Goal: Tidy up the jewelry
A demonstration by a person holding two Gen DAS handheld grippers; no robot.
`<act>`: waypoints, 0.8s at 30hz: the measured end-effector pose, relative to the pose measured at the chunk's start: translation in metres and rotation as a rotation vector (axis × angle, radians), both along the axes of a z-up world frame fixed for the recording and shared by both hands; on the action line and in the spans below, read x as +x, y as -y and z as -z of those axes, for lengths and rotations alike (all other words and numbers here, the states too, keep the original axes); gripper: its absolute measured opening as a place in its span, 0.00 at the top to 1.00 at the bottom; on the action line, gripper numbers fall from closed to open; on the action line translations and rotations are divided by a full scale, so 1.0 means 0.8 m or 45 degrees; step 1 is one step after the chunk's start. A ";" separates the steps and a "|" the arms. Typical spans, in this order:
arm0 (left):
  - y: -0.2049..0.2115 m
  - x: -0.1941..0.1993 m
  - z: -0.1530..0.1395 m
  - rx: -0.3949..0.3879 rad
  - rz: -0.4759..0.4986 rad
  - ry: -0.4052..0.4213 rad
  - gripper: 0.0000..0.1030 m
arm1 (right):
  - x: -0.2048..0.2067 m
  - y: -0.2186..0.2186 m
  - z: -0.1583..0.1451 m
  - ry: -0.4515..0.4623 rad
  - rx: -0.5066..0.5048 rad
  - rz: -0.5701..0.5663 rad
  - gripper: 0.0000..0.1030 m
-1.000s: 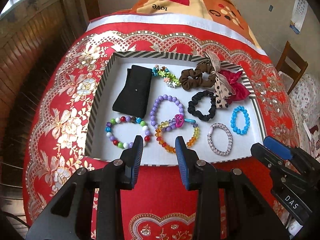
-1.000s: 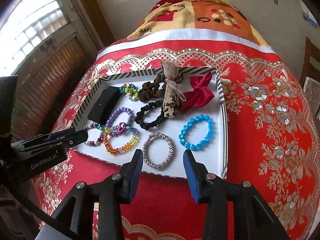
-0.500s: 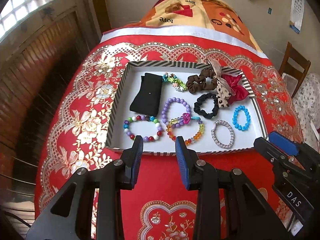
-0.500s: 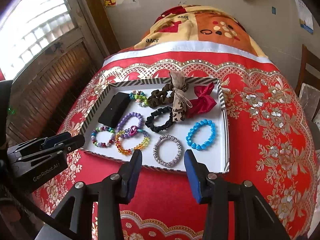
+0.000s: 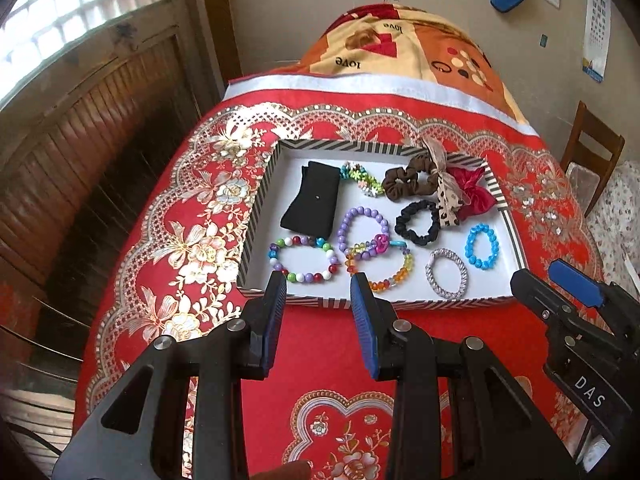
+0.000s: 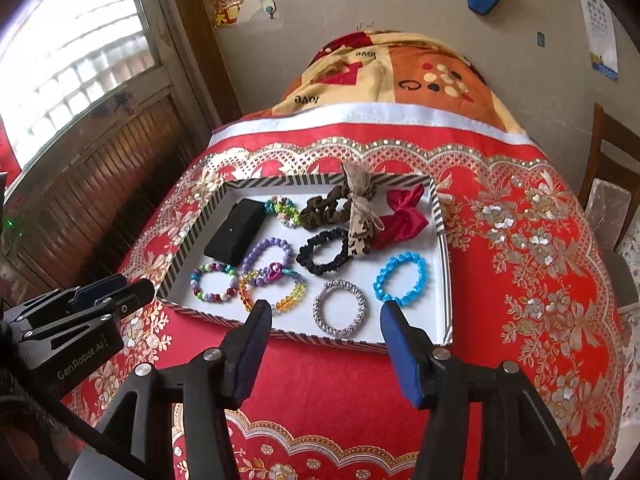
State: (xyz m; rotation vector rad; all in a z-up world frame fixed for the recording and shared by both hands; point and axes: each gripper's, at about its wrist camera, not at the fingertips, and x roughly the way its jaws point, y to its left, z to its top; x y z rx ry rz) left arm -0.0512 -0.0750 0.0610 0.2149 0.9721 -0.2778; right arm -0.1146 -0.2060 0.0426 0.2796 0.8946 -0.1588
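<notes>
A white tray with a striped rim [image 5: 256,216] [image 6: 443,240] lies on the red floral cloth. In it are a black pouch [image 5: 312,204], a purple bead bracelet [image 5: 362,224], a multicolour bead bracelet [image 5: 304,260], a black scrunchie [image 5: 418,224], a silver bracelet [image 6: 340,314] and a blue bead bracelet [image 6: 400,282]. My left gripper [image 5: 318,284] hovers open in front of the tray's near edge with nothing between its fingers. My right gripper [image 6: 326,312] hangs before the near edge too; its jaws are opening and hold nothing.
A brown scrunchie with a spotted ribbon [image 6: 340,208] and a red bow [image 6: 404,220] lie at the tray's back. A folded blanket [image 5: 400,52] sits behind it. Wooden shutters [image 5: 80,140] stand at the left, a chair [image 5: 592,160] at the right.
Both grippers have drawn back and up from the tray, which now looks smaller and farther off. The right gripper's jaws stand wider apart than before.
</notes>
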 end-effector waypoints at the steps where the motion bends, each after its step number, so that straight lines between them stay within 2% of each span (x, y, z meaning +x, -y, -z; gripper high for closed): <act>1: -0.001 -0.001 -0.002 -0.004 -0.003 0.008 0.69 | -0.001 0.000 -0.003 0.005 -0.001 0.001 0.47; 6: -0.005 -0.006 -0.010 -0.031 -0.011 0.032 0.68 | -0.004 -0.002 -0.011 0.024 -0.016 0.001 0.45; 24: -0.009 -0.008 -0.019 -0.032 -0.027 0.087 0.69 | -0.009 -0.003 -0.017 0.045 -0.029 -0.003 0.44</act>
